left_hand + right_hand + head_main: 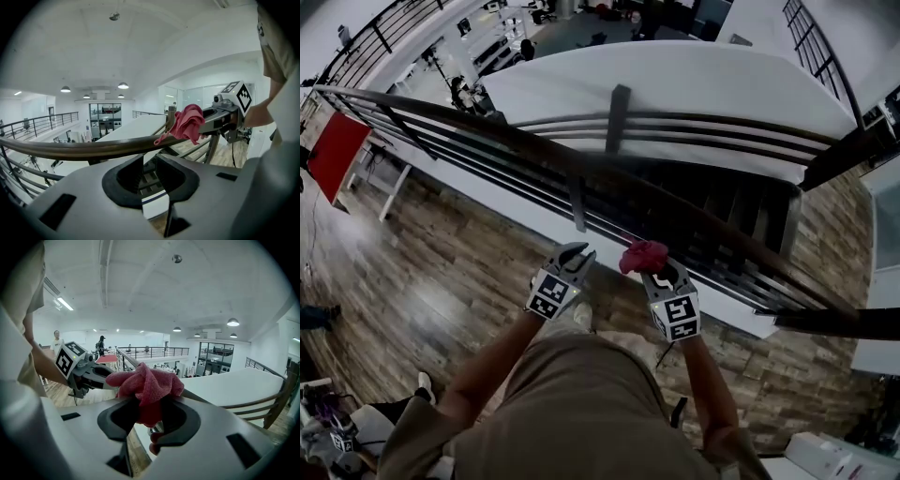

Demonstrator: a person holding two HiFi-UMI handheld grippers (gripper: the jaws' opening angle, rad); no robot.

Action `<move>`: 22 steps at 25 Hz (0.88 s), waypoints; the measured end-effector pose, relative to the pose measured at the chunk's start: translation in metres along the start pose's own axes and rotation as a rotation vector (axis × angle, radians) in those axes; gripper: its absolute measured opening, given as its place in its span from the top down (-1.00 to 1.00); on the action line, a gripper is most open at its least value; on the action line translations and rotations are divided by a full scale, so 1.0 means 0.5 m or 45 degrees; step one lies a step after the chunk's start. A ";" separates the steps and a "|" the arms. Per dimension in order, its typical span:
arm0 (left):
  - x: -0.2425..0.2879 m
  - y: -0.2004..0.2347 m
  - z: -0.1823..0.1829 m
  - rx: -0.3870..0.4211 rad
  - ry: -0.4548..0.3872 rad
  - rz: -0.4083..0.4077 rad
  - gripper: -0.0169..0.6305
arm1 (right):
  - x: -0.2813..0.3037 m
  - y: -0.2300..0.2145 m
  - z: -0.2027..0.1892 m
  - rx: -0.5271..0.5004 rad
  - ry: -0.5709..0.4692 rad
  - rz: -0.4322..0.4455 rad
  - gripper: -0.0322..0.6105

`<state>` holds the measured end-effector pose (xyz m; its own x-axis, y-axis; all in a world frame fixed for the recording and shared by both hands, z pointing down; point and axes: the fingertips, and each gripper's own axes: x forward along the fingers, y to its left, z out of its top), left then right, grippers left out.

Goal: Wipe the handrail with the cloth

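A dark wooden handrail (469, 117) curves from upper left to lower right in the head view. My right gripper (656, 270) is shut on a bunched red cloth (643, 255) at the rail's near side. In the right gripper view the cloth (145, 383) fills the jaws of the right gripper (149, 411). From the left gripper view, the cloth (187, 123) lies against the top of the handrail (93, 149). My left gripper (574, 253) hovers just left of it, short of the rail. Its jaws (149, 164) stand a little apart with nothing between them.
Beyond the rail is a drop to a lower floor with desks. Metal posts (617, 117) and thin bars run under the rail. A red table (337, 150) stands on the wooden floor at left. Two people (56, 341) stand far off along the balcony.
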<state>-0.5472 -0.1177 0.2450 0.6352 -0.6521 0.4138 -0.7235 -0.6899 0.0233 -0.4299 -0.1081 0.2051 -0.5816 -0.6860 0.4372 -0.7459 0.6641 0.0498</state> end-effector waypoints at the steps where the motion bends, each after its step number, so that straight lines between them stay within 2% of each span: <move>1: -0.003 0.019 0.001 -0.003 -0.005 0.002 0.73 | 0.017 0.005 0.009 -0.003 0.002 0.001 0.56; 11: 0.006 0.131 -0.026 -0.065 -0.020 0.068 0.73 | 0.138 0.007 0.036 -0.063 0.075 0.016 0.56; 15: 0.029 0.161 -0.035 -0.080 -0.014 0.108 0.73 | 0.194 -0.017 0.045 -0.114 0.099 0.034 0.55; 22: 0.075 0.231 -0.010 -0.070 0.032 0.199 0.73 | 0.302 -0.088 0.079 -0.238 0.166 0.083 0.55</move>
<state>-0.6081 -0.2202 0.2676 0.5075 -0.7413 0.4392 -0.8270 -0.5622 0.0067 -0.4978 -0.2528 0.2336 -0.5707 -0.6036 0.5567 -0.6280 0.7577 0.1777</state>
